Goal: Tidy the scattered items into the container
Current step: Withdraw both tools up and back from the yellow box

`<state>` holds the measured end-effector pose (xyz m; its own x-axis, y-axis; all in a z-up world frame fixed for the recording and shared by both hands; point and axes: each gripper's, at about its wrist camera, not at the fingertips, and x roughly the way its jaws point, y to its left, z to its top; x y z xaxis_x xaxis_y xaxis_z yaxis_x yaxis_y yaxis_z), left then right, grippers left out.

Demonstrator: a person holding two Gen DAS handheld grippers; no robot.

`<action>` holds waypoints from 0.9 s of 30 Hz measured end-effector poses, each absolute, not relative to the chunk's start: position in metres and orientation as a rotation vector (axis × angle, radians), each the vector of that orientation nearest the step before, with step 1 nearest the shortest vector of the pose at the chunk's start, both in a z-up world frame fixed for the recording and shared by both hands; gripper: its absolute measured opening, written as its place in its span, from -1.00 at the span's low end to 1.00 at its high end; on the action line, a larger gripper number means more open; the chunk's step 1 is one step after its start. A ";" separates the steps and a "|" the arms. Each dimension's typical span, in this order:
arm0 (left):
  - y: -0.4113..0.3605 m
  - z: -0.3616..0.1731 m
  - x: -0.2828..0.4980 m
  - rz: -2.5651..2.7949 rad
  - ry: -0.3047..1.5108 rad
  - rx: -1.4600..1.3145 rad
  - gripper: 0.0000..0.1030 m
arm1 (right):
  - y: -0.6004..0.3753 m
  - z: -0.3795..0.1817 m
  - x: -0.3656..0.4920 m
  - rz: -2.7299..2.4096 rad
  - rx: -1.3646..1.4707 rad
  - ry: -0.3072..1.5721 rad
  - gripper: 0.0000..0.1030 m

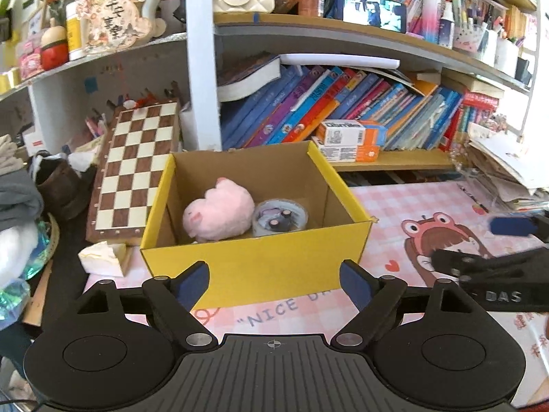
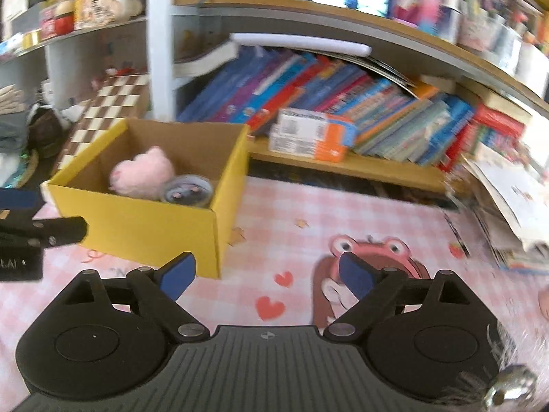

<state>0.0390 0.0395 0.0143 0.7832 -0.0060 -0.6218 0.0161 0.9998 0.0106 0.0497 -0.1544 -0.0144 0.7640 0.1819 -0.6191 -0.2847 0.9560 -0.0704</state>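
Note:
A yellow cardboard box (image 1: 254, 267) stands open on the pink checked mat (image 1: 394, 206). Inside lie a pink plush toy (image 1: 219, 211) and a round clear tub (image 1: 279, 219) with small dark pieces. My left gripper (image 1: 274, 283) hovers open just in front of the box's near wall, nothing between its fingers. The right gripper (image 1: 480, 243) reaches in from the right edge of the left wrist view. In the right wrist view the box (image 2: 151, 223) sits to the left, with the plush (image 2: 142, 171) and tub (image 2: 187, 190) inside. My right gripper (image 2: 266, 276) is open over the mat, empty.
A chessboard (image 1: 133, 168) leans left of the box beside a white tissue wad (image 1: 103, 257). Bookshelves (image 1: 343, 110) with leaning books and orange-white cartons (image 1: 350, 139) run behind. Loose papers (image 2: 507, 199) pile at the right. A fuzzy item with a metal bell (image 2: 507, 391) shows at the lower right corner.

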 end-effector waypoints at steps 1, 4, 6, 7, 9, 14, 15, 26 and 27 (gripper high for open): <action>0.038 0.013 0.038 -0.007 0.669 0.025 0.66 | -0.157 -0.017 0.047 0.238 -0.160 0.654 0.76; 0.032 0.009 0.036 0.007 0.662 0.051 0.75 | -0.166 -0.023 0.043 0.192 -0.146 0.655 0.76; 0.029 0.007 0.035 0.016 0.657 0.069 0.82 | -0.170 -0.026 0.041 0.167 -0.134 0.657 0.77; 0.027 0.005 0.034 0.021 0.655 0.078 0.82 | -0.172 -0.027 0.041 0.155 -0.131 0.657 0.79; 0.024 0.003 0.033 0.030 0.650 0.096 0.83 | -0.174 -0.029 0.041 0.135 -0.127 0.657 0.84; 0.017 -0.003 0.031 0.044 0.655 0.125 0.89 | -0.174 -0.031 0.040 0.117 -0.132 0.648 0.97; 0.018 -0.003 0.031 0.042 0.663 0.119 0.89 | -0.173 -0.031 0.041 0.116 -0.138 0.648 0.97; 0.014 -0.013 0.031 -0.014 0.728 0.091 0.89 | -0.167 -0.034 0.043 0.126 -0.160 0.668 1.00; 0.014 -0.013 0.030 -0.017 0.728 0.092 0.89 | -0.167 -0.035 0.043 0.128 -0.162 0.669 1.00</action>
